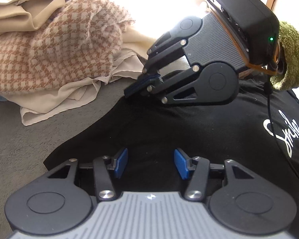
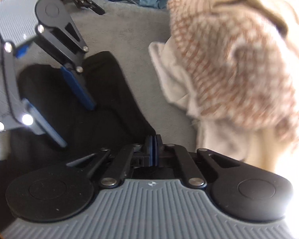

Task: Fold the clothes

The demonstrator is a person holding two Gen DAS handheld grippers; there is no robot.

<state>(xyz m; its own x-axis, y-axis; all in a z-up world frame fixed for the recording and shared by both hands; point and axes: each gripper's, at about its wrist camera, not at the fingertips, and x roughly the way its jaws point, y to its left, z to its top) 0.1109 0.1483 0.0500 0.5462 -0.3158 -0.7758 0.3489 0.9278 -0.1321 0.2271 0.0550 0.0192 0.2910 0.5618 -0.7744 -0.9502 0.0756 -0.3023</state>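
Black shirt [image 1: 169,123] underlies both tongs; checked knit [image 1: 49,45] heaps beside it.

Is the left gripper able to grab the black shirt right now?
Probably yes. The left gripper is open and points down at the black shirt, with nothing between them. The right gripper is shut at the shirt's far edge, clear of that path.

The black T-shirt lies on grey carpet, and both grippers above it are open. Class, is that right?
Not quite. The left gripper is open over the black T-shirt, but the right gripper is shut, as the right wrist view shows.
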